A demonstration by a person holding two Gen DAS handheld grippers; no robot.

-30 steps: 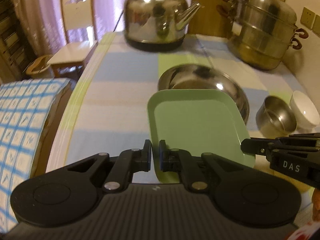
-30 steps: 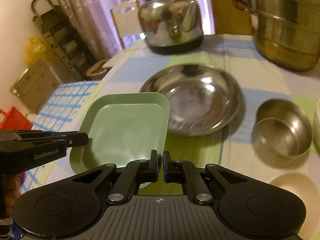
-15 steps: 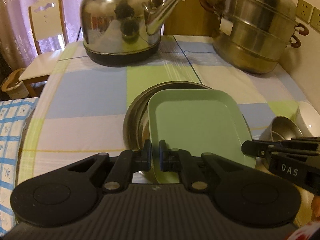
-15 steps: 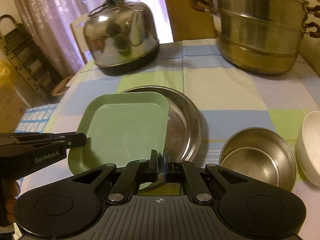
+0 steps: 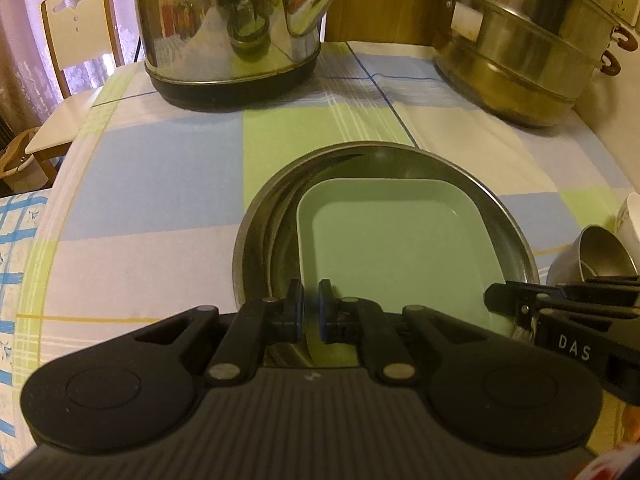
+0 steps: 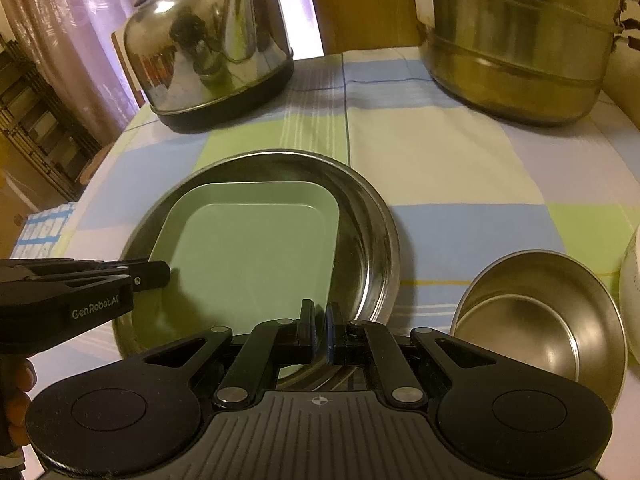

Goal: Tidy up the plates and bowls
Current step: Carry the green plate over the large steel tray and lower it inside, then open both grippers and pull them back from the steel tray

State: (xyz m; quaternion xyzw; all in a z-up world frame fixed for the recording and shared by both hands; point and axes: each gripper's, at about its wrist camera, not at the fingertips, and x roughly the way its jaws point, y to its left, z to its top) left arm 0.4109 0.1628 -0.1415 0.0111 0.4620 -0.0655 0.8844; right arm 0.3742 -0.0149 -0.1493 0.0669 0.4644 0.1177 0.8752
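Note:
A green square plate (image 5: pixel 396 248) (image 6: pixel 256 252) lies inside a round steel plate (image 5: pixel 508 224) (image 6: pixel 372 236) on the checked tablecloth. My left gripper (image 5: pixel 311 312) is shut on the green plate's near left edge; it also shows in the right wrist view (image 6: pixel 152 274). My right gripper (image 6: pixel 320 334) is shut on the green plate's near right edge; it also shows in the left wrist view (image 5: pixel 504 300). A steel bowl (image 6: pixel 540 320) (image 5: pixel 600 256) and a white bowl (image 6: pixel 632 300) (image 5: pixel 630 220) stand to the right.
A steel kettle (image 5: pixel 232 28) (image 6: pixel 208 44) stands at the back left and a tall steel steamer pot (image 5: pixel 520 40) (image 6: pixel 516 32) at the back right. A wooden chair (image 5: pixel 76 52) is beyond the table's left edge. A blue checked cloth (image 5: pixel 16 264) is at the left.
Both grippers carried the green plate forward and to the right, then lowered it from above the table into the steel plate. Both stayed shut on it.

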